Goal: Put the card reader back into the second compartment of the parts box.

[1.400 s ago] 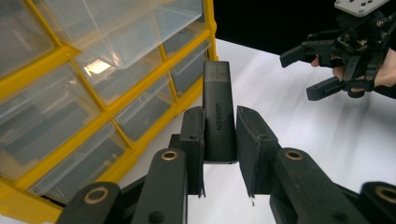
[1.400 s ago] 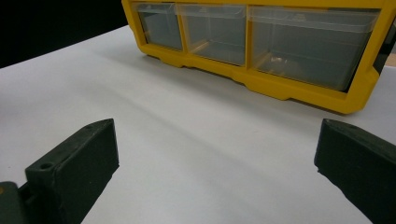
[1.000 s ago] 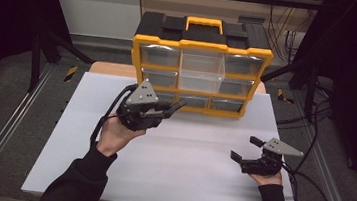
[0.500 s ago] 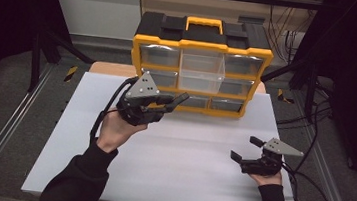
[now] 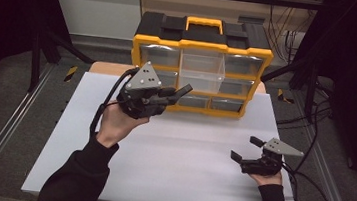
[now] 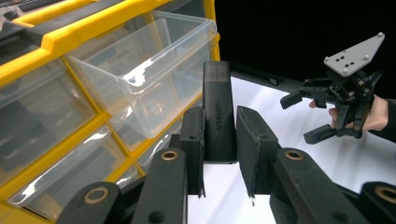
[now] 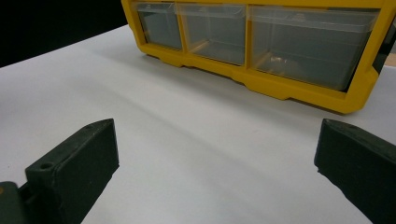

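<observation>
- The left gripper (image 5: 180, 91) sits left of centre in the high view, raised above the white table surface (image 5: 176, 150) and pointed toward the organizer.
- In the left gripper view, its jaws clamp a black UGREEN-branded rectangular device (image 6: 218, 112). The pads press both long sides, and the device stands upright at frame centre, projecting past the fingertips.
- The yellow and black drawer organizer (image 5: 202, 47) stands at the upper centre of the high view, on the far edge of the table.
- One clear drawer (image 5: 198, 71), in the middle of the top row, is pulled out toward the person. In the left gripper view this drawer (image 6: 140, 70) occupies the upper left, just beside and above the top of the held device; whether the two touch cannot be told.
- The right gripper (image 5: 248, 149) rests low at the lower right of the high view, well apart from the organizer. Its jaws stand wide with nothing between them.
- In the right gripper view, the two jaws frame bare table, with the bottom row of closed drawers (image 7: 261, 37) across the top of the frame.
- The right gripper (image 6: 306, 116) also appears at the right of the left gripper view, held in a hand.
</observation>
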A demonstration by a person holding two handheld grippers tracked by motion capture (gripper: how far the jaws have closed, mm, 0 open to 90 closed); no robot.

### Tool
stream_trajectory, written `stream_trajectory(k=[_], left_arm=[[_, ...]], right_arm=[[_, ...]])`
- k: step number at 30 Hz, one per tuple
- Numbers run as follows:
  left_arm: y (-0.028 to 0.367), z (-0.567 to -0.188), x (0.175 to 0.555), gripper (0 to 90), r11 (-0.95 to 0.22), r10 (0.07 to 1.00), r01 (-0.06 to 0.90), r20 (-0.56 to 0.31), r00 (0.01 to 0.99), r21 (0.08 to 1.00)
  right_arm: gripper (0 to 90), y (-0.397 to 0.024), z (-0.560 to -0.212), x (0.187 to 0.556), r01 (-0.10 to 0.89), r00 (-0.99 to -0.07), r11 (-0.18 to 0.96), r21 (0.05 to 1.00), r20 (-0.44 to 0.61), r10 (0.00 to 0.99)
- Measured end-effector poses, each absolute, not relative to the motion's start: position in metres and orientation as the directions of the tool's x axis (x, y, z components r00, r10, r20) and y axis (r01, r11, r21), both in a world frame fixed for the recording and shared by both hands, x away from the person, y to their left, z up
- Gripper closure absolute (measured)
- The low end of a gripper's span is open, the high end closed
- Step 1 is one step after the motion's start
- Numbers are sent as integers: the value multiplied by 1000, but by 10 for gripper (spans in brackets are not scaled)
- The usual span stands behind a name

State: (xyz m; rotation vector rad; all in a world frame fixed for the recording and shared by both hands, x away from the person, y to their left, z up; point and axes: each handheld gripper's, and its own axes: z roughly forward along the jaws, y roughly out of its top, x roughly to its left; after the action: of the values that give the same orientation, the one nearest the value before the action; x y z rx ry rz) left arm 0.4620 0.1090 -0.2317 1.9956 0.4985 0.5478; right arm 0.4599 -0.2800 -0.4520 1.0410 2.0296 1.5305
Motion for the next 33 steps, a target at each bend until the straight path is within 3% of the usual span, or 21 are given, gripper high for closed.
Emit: stream_trajectory(k=[33], left_arm=[[97, -203, 480, 728, -423, 566, 99, 178, 805, 901]], right_arm=[[3, -281, -451, 460, 326, -647, 125, 937, 124, 752]])
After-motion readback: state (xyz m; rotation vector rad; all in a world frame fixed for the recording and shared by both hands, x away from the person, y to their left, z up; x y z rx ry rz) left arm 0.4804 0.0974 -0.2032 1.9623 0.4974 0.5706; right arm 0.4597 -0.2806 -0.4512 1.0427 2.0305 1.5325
